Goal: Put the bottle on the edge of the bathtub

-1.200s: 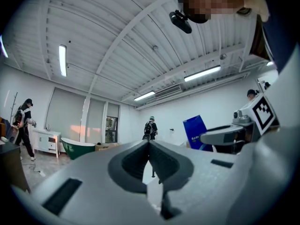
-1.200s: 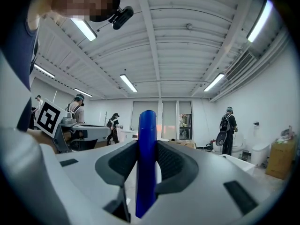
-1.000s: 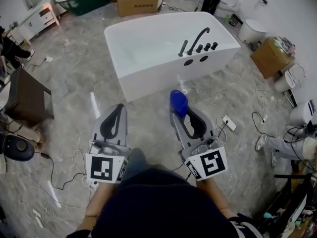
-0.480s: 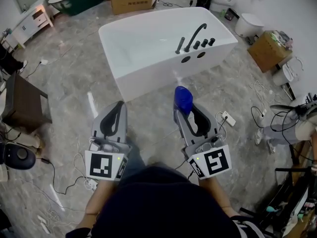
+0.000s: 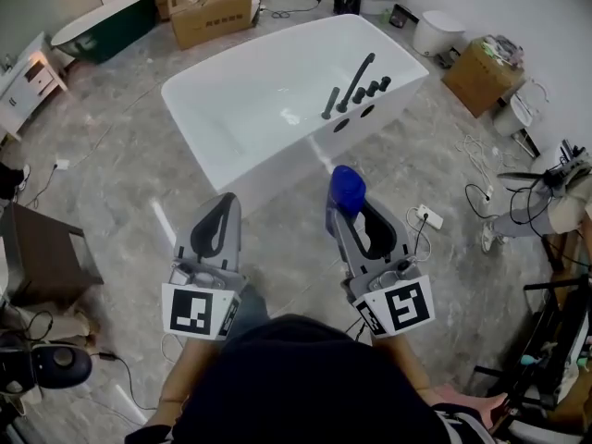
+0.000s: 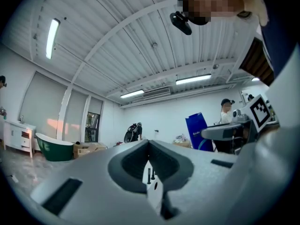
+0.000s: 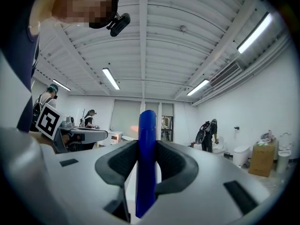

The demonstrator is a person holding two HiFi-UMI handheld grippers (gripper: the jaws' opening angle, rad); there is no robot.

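The white bathtub (image 5: 268, 169) stands ahead on the marble floor, with a black faucet (image 5: 356, 74) and knobs on its right-hand deck. My right gripper (image 5: 356, 213) is shut on the blue bottle (image 5: 347, 186), held upright a little short of the tub's near wall. In the right gripper view the blue bottle (image 7: 146, 172) stands pinched between the dark pads. My left gripper (image 5: 225, 203) hovers over the floor left of it; its jaws meet with nothing between them, as the left gripper (image 6: 149, 143) also shows in its own view.
Cardboard boxes (image 5: 213, 7) and a green tub (image 5: 97, 26) lie beyond the bathtub. A brown side table (image 5: 42, 257) is at the left. A power strip (image 5: 427, 218) with cables, a box (image 5: 481, 72) and a toilet (image 5: 435, 30) crowd the right side.
The bathtub has come closer and turned in the head view as I stepped toward it. Both grippers keep their pose, the right still holding the bottle.
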